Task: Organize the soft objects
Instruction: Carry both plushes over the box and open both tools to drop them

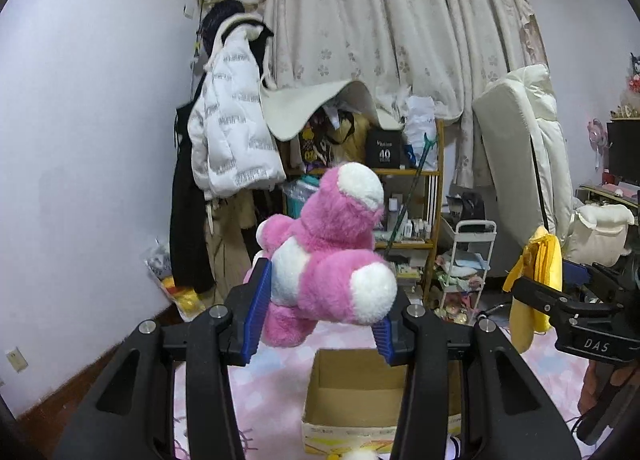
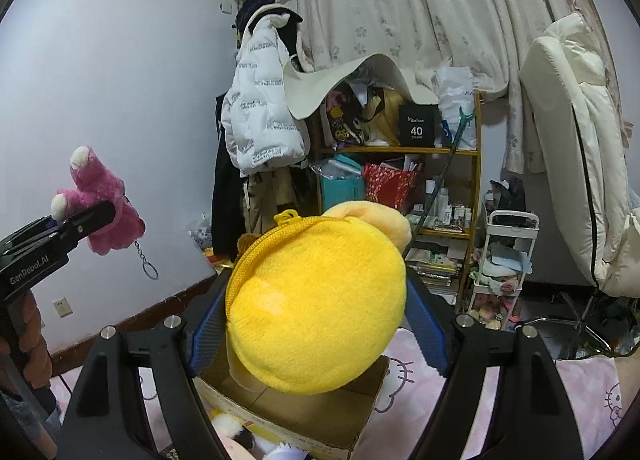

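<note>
My left gripper (image 1: 320, 320) is shut on a pink and white plush bear (image 1: 328, 252), held up in the air above an open cardboard box (image 1: 356, 392). That same pink bear (image 2: 100, 204) appears at the left of the right wrist view, with a key chain hanging from it. My right gripper (image 2: 316, 324) is shut on a round yellow plush pouch (image 2: 316, 300) with a zipper, also held over the cardboard box (image 2: 320, 416). In the left wrist view the yellow plush (image 1: 534, 280) hangs from the right gripper at the right edge.
The box rests on a pink patterned bedsheet (image 1: 272, 380). Behind stand a crowded wooden shelf (image 1: 420, 196), a white jacket (image 1: 228, 132) on a rack, curtains, a small white trolley (image 1: 472, 256) and an upright white mattress (image 2: 576, 164). More plush toys lie at the box's near side.
</note>
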Demonstrator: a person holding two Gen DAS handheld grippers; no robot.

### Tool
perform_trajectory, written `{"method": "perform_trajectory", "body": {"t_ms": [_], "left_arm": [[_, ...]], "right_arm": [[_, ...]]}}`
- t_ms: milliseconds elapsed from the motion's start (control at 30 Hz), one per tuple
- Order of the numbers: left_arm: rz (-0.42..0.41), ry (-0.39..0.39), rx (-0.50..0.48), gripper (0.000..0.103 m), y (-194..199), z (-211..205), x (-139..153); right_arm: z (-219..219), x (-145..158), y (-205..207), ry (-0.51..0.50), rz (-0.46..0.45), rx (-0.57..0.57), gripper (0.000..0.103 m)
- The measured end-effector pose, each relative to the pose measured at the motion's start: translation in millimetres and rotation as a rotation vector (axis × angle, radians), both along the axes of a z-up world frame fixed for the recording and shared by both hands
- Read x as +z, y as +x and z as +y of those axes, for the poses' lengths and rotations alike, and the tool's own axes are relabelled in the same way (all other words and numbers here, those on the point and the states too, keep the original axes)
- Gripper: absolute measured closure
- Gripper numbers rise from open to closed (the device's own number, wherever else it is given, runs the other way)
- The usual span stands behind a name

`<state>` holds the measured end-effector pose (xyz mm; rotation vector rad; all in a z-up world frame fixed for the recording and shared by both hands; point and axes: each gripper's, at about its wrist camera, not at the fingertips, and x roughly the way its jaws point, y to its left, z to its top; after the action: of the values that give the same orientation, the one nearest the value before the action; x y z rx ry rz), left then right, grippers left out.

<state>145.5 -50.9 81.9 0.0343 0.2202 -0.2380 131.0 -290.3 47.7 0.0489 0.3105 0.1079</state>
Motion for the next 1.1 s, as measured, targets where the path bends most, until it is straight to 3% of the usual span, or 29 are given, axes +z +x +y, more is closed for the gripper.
{"method": "perform_trajectory", "body": {"t_ms": [200,400,933,1100], "left_arm": [[0.096,-0.031,-0.066,0.059,23.3,-4.8,-36.9],[0.209,-0.008,-0.069,0.059,46.5,-15.8,-78.6],[0.295,0.065,-0.111,0.055,69.6,-43.9,-115.2],[0.283,0.072,-0.109,0.035,67.1,-42.8,-115.6]], "right_arm": [[-2.5,-27.5,14.5,0.005,0.034,-0.001,0.018],[-6.3,-54.8,26.0,0.024,0.087,0.007,0.018],[-3.6,-107.5,49.0,0.05,0.217,0.051,0.017],[-0.3,-118.4,51.5,0.045,0.248,0.06,0.014]]}}
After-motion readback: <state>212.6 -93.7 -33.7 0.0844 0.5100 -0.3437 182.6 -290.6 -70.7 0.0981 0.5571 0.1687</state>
